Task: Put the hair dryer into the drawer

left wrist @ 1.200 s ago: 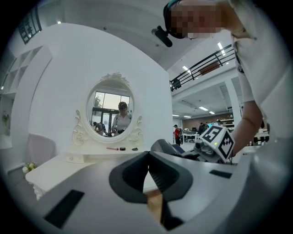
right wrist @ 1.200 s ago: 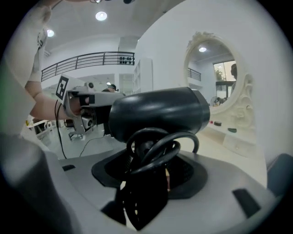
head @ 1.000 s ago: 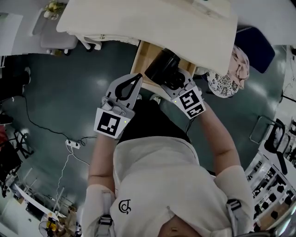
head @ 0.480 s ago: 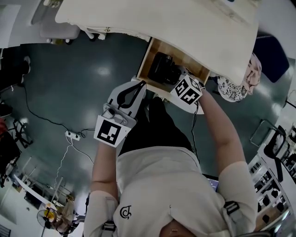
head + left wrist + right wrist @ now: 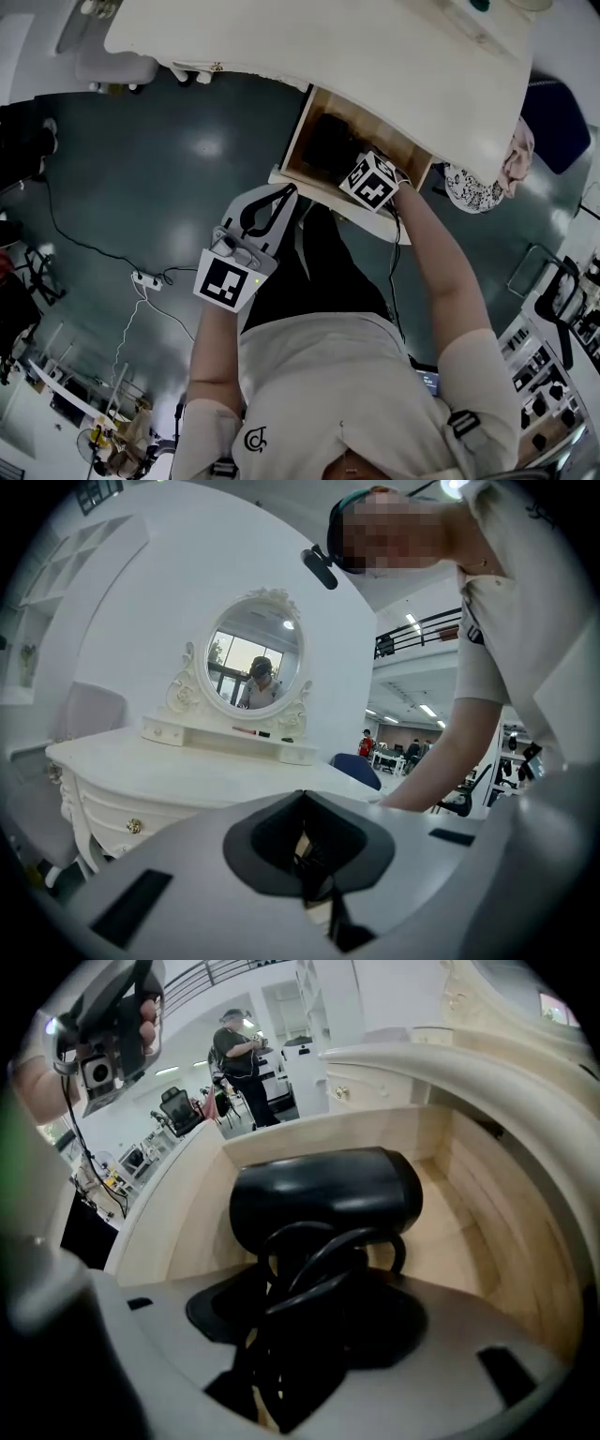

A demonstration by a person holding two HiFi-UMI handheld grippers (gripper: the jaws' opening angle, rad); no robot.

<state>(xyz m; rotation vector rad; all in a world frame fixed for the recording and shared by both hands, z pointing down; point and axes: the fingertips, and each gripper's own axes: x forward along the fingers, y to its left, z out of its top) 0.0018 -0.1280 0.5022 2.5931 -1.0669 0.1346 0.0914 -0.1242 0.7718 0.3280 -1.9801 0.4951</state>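
Head view: the drawer (image 5: 296, 142) stands pulled out from under the near edge of the white surface (image 5: 356, 47). The black hair dryer (image 5: 328, 141) sits down inside it, toward the drawer's left wall. The right claw (image 5: 361, 169) reaches steeply down into the drawer over the dryer. The left claw (image 5: 287, 192) hangs just outside the drawer's front, touching nothing.

Left gripper view: the left claw (image 5: 302, 803) is pressed together with nothing between its tips. It looks level across the surface (image 5: 187, 780) toward an oval mirror (image 5: 253, 667) at its far edge.

Right gripper view: the right claw (image 5: 314, 1297) pinches the dryer's handle together with the coiled cord (image 5: 309, 1251). Its jaws have just eased slightly wider, with both between them. The hair dryer's (image 5: 323, 1194) barrel lies across the middle of the drawer (image 5: 309, 1143), low against the wooden floor; whether it fully rests there I cannot tell.

The step in hand looks like the set-down. Next would be spreading the right claw to free the handle, lifting clear without snagging the cord, then pushing the drawer shut, likely with the idle left claw
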